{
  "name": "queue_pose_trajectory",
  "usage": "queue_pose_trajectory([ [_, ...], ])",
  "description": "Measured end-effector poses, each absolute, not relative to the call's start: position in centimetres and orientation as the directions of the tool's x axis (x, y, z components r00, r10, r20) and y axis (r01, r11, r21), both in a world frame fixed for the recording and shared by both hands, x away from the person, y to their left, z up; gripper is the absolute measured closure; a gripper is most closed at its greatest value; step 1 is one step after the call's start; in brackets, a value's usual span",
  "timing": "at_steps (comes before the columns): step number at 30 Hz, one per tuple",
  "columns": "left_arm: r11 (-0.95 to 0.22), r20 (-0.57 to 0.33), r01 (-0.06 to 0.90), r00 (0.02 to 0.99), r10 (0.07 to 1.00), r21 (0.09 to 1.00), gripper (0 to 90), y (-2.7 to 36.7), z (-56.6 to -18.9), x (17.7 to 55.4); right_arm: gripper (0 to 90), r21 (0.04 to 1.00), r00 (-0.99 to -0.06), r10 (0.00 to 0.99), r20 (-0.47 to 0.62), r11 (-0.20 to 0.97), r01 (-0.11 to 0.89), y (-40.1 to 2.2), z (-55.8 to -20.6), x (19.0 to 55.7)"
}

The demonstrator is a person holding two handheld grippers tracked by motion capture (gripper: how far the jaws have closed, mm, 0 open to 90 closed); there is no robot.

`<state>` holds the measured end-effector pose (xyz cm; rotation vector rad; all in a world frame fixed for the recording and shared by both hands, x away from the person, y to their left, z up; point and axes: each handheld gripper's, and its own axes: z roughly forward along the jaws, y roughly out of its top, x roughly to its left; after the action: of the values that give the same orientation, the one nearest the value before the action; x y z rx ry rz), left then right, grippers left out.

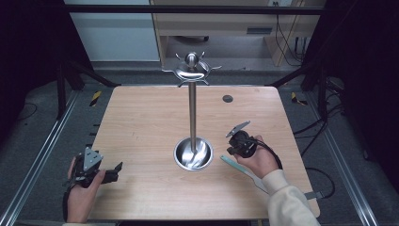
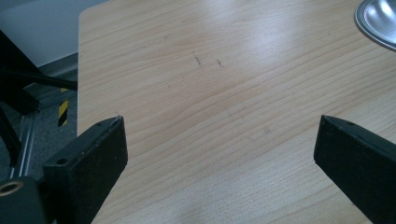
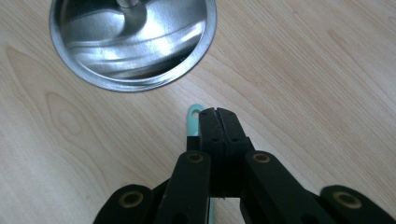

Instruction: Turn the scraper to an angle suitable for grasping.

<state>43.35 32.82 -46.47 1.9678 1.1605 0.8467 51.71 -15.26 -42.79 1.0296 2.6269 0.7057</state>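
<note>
As the right gripper (image 3: 215, 116) rests jaws closed beside, not around, the flat teal hanging-loop utensil (image 3: 192, 122), reopen and straddle its handle (left gripper (image 2: 219, 149) wide open, empty) before lifting toward the tall polished steel hook stand (image 1: 192, 113)

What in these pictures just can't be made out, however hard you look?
- Teal utensil, high view: its middle is hidden under the hand holding the right gripper; its working end is too small to name.
- Same utensil, right gripper view: the jaws cover all but the hanging loop; whether they pinch it is unclear.
- Metal stand, left gripper view: cut off by the frame edge.
</note>
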Motion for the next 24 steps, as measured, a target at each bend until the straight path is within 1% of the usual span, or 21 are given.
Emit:
queue_pose_trajectory([
  [8, -0.357, 0.182, 0.456, 0.384, 0.905, 0.815, 2.5, 33.0, -46.6, 43.4, 89.3, 0.456, -0.763, 0.643, -0.062, 0.698, 0.551, -14.9, -41.0, 51.8],
  [12, -0.349, 0.175, 0.459, 0.379, 0.909, 0.817, 2.6, 33.1, -46.6, 43.4, 88.3, 0.442, -0.767, 0.638, -0.068, 0.708, 0.551, -14.8, -40.9, 52.0],
  [14, -0.351, 0.178, 0.455, 0.381, 0.907, 0.818, 2.5, 33.1, -46.5, 43.3, 86.7, 0.416, -0.773, 0.629, -0.079, 0.725, 0.548, -14.6, -40.9, 52.0],
  [24, -0.355, 0.177, 0.456, 0.387, 0.905, 0.817, 2.5, 32.9, -46.6, 43.4, 81.3, 0.371, -0.777, 0.625, -0.071, 0.74, 0.561, -13.8, -41.1, 52.5],
])
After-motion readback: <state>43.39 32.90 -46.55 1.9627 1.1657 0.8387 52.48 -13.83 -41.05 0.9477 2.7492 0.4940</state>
